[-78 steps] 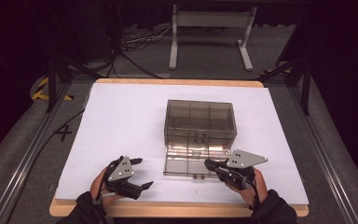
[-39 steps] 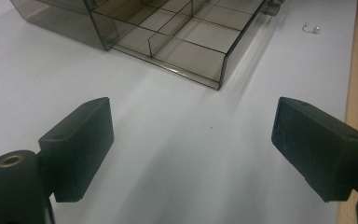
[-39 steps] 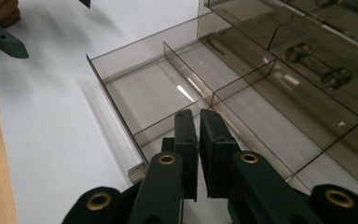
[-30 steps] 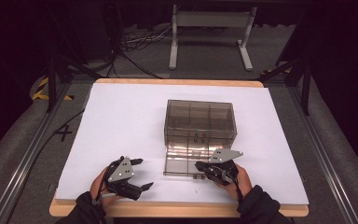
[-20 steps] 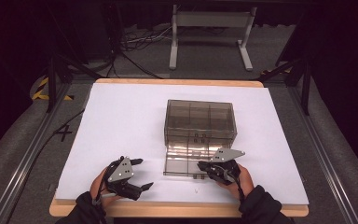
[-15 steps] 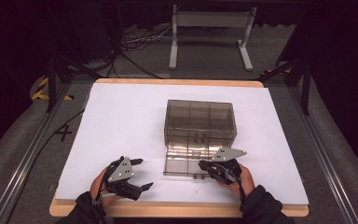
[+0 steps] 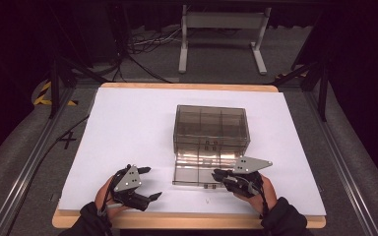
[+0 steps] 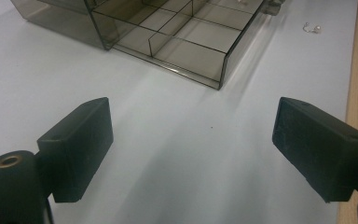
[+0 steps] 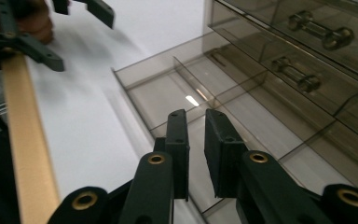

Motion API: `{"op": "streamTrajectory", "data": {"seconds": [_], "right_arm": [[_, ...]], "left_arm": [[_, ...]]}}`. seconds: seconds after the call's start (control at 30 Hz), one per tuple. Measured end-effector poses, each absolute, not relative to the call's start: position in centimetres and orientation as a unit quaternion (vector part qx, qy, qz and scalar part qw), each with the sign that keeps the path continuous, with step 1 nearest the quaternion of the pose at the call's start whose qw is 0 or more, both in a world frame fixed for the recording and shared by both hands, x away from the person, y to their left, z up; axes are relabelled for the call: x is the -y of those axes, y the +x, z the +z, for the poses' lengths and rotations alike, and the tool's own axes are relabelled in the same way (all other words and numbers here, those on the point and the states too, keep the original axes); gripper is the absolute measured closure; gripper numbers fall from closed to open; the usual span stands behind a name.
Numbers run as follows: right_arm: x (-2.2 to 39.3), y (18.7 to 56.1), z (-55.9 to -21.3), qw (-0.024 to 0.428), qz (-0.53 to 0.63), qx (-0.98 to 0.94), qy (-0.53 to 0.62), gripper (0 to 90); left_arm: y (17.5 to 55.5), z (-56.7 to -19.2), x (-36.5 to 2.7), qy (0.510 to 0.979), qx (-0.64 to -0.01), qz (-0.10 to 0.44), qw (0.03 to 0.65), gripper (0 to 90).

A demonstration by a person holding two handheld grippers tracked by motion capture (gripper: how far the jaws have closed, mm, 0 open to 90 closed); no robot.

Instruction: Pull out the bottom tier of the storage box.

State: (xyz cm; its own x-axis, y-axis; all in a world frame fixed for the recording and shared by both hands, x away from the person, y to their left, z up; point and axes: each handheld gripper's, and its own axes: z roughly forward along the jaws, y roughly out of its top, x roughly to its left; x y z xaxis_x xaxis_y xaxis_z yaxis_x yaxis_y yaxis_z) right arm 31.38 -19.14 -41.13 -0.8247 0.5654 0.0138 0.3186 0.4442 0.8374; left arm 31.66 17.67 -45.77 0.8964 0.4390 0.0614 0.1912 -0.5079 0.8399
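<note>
A smoky see-through drawer cabinet (image 7: 210, 125) stands mid-table, its bottom drawer (image 7: 194, 169) pulled out toward me. That drawer (image 9: 168, 93) has dividers, and its compartments look bare. My right gripper (image 7: 217, 174) hovers over the drawer's front right part. Its jaws (image 9: 196, 119) have just been opening; a narrow gap shows with nothing between them. My left gripper (image 7: 152, 183) rests at the front left, open wide (image 8: 191, 135) with bare white table between its fingers, and it points at the drawer (image 8: 186, 42). A tiny pale trinket (image 8: 311, 28) lies on the table in front of the drawer.
The upper drawers (image 9: 317, 30) are closed and have small bar handles. The white sheet ends at a wooden table edge (image 7: 187, 221) close to both hands. A metal stand (image 7: 221, 29) and cables lie on the floor behind the table.
The right gripper first came in leftward to the drawer's front right corner, then edged back to the right a little. The left gripper has stayed put.
</note>
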Motion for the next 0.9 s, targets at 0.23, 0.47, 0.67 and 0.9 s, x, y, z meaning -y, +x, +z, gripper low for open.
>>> {"op": "streamTrajectory", "data": {"seconds": [0.23, 0.47, 0.67, 0.9], "right_arm": [[19.4, 29.5, -40.9, 0.113, 0.466, -0.845, 0.237, 77.9], [18.6, 27.5, -42.4, 0.099, 0.453, -0.858, 0.220, 80.2], [17.4, 27.4, -44.0, 0.089, 0.423, -0.875, 0.218, 80.3], [17.1, 27.6, -44.6, 0.089, 0.417, -0.876, 0.224, 78.9]], "left_arm": [[31.6, -45.8, -17.7, 0.858, -0.184, 0.136, 0.460, 12.2], [31.6, -45.8, -17.6, 0.859, -0.182, 0.136, 0.459, 11.7], [31.6, -45.8, -17.6, 0.859, -0.183, 0.136, 0.459, 11.6], [31.6, -45.8, -17.6, 0.860, -0.180, 0.135, 0.458, 11.6]]}}
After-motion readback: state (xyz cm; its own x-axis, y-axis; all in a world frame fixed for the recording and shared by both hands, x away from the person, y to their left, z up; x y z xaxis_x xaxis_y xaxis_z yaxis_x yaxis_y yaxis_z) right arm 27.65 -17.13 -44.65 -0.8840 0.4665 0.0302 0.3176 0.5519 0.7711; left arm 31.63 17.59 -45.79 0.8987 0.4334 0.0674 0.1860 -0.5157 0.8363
